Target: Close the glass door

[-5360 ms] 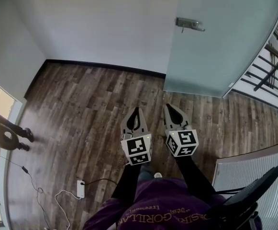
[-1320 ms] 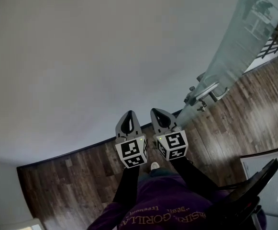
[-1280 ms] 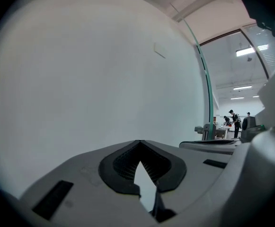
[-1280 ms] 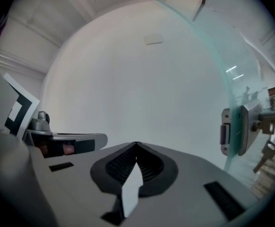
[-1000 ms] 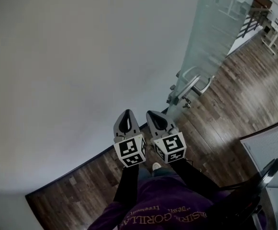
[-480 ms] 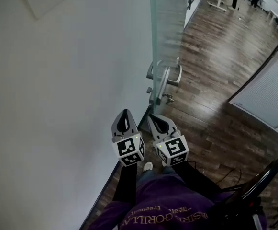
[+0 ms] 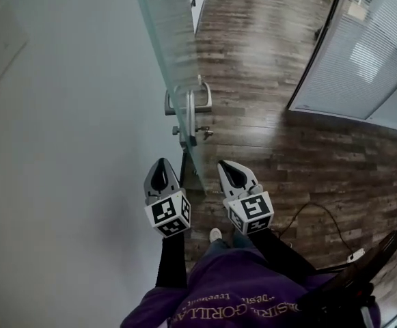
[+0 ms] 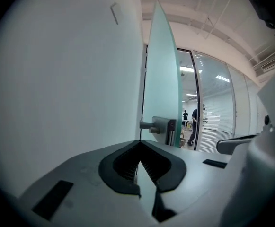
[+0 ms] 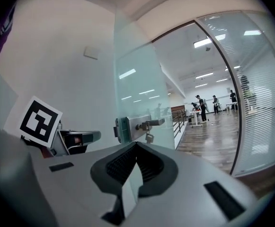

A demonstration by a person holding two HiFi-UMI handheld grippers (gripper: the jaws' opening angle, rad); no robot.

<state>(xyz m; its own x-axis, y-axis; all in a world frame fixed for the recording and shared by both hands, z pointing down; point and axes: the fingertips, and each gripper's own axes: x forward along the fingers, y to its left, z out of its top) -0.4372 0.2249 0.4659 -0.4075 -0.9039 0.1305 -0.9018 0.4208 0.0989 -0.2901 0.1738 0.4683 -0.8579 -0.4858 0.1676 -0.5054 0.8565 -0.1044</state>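
Left hand-held gripper (image 7: 159,162) and right hand-held gripper (image 7: 223,164), both closed, flank the edge-on glass door (image 7: 175,50).

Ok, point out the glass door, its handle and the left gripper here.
glass door (image 7: 174,33), head view, on the frosted pane.
handle (image 7: 190,115), head view, on its upright metal bar.
left gripper (image 7: 160,164), head view, at the tips of its shut jaws.

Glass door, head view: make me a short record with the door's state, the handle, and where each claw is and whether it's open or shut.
door: glass door open, seen edge-on, next to the white wall
handle: lever handle, neither claw touching it
left: left claw shut, empty, on the wall side of the door
right: right claw shut, empty, on the wood floor side
task: door not yet closed
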